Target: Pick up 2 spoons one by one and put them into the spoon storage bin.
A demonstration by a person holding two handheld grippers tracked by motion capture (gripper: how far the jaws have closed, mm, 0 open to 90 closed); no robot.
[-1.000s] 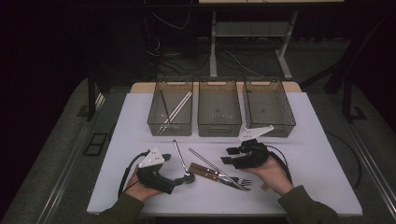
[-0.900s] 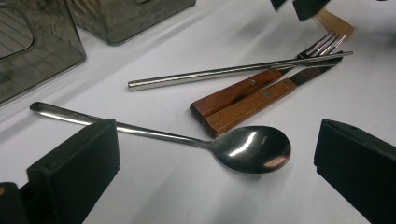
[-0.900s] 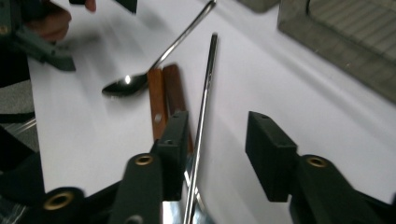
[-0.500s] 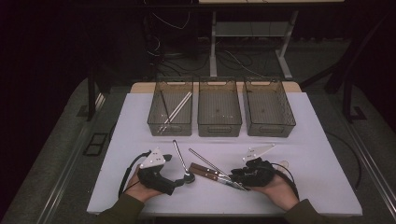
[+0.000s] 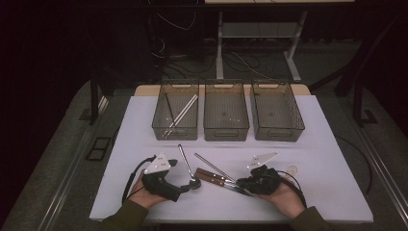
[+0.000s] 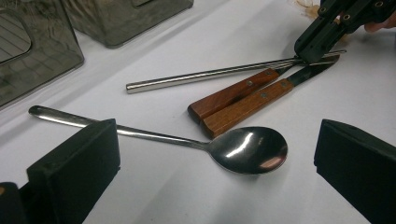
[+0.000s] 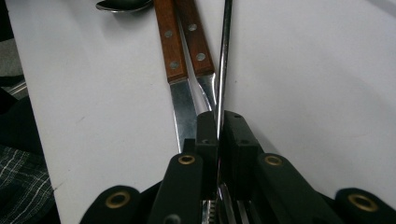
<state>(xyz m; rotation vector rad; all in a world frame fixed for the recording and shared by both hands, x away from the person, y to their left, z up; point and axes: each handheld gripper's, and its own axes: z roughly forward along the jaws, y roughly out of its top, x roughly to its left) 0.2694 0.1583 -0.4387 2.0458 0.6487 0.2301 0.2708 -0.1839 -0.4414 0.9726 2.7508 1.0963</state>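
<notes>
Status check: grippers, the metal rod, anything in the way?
Right gripper just closed on the metal rod. Left gripper open over the spoon. Two knives touching the rod.

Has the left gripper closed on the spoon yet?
No, the left gripper stands wide open, with the spoon lying untouched on the table between its jaws.

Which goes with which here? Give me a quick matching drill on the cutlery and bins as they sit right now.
Things:
1. spoon
2. metal chopstick
3. left bin
4. wooden-handled knives

States:
A. holds a pair of chopsticks
B. pinched between the jaws of the right tool
C. lying side by side, handles toward the spoon
D. lying free on the table between the open jaws of the left tool

Pairs: 1-D, 2-B, 3-A, 4-C
</notes>
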